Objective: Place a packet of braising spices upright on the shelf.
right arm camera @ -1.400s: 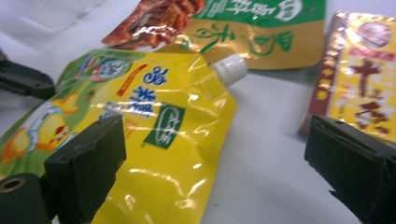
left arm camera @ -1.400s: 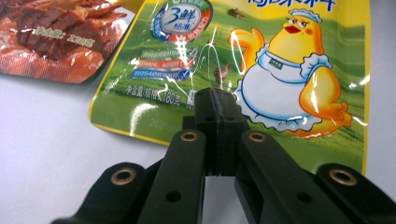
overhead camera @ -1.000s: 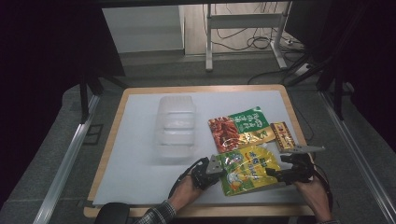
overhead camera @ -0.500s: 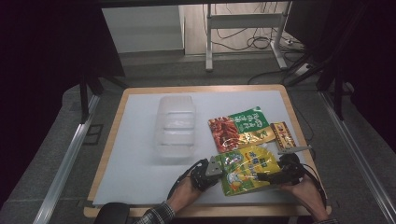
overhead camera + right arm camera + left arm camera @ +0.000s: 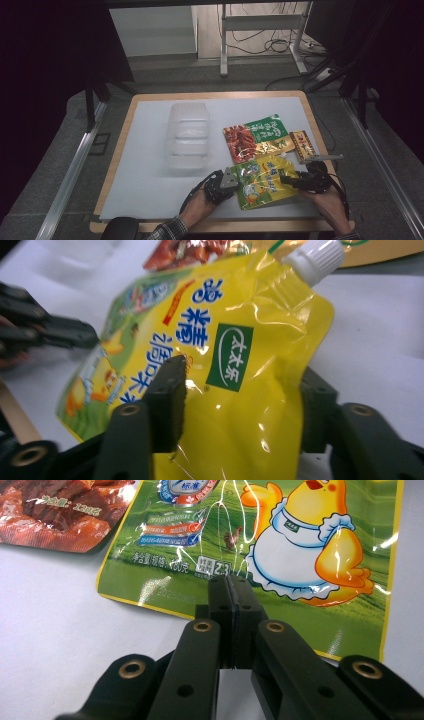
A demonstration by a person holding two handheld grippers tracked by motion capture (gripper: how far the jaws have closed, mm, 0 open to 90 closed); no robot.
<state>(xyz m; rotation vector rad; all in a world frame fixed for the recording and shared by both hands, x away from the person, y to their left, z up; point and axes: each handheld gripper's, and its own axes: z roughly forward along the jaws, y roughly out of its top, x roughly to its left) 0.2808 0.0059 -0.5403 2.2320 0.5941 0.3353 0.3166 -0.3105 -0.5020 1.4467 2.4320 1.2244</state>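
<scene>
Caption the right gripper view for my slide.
Right gripper closing its fingers around the yellow spouted pouch on the white table.

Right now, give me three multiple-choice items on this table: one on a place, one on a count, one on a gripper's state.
1. Where does the clear plastic container stand relative to the yellow spout pouch?
A. To its upper left
B. On top of it
C. To its right

2. How many food packs lie on the white mat?
A. One
B. Three
C. Five

3. How does the left gripper stand?
A. Wide open above the mat
B. Shut on the pouch's bottom edge
C. Shut on the white cap

Answers: 1 A, the high view shows it up and left of the pouch. 2 B, the pouch, the red and green bag and the small brown packet. 3 B, its jaws meet on the pouch's edge.
</scene>
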